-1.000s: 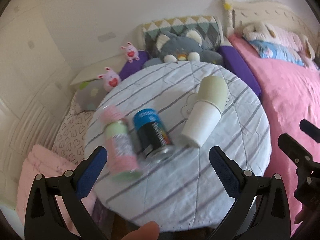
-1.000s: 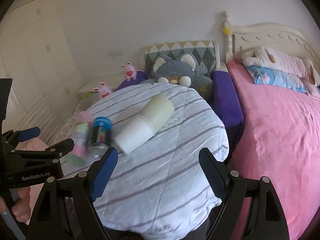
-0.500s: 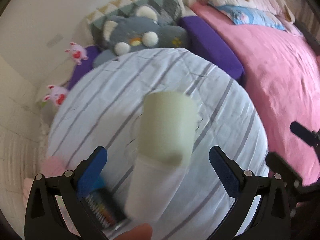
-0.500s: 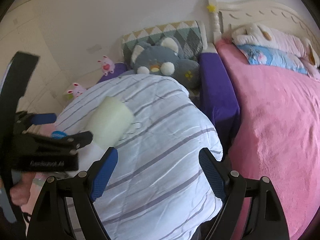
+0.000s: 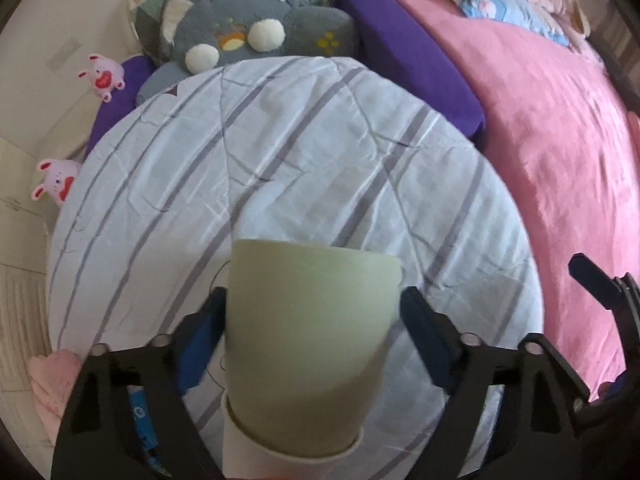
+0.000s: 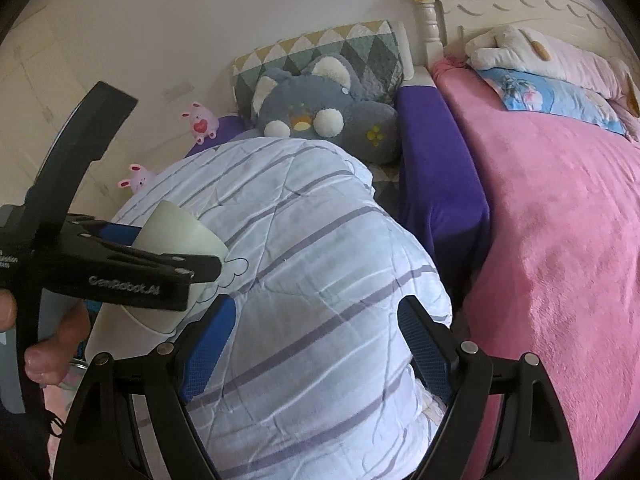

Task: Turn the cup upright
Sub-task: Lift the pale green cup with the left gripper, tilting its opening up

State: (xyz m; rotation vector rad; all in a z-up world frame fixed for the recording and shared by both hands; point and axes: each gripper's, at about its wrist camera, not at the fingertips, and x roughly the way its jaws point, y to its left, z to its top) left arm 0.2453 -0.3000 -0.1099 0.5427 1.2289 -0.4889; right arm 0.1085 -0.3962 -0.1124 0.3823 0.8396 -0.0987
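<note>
A pale green cup lies on its side on the round striped table, its end tucked into a white paper cup. My left gripper is open, with one blue-padded finger on each side of the green cup. In the right wrist view the cup shows at far left with the left gripper around it. My right gripper is open and empty over the table's near right part.
A blue can lies left of the cups, mostly hidden by my left finger. A pink bed, a purple cushion, a grey plush and small pink bunnies surround the table.
My left gripper has moved forward and down until its fingers straddle the green cup. The can and pink bottle slid out of its view. The right gripper shifted slightly nearer the table.
</note>
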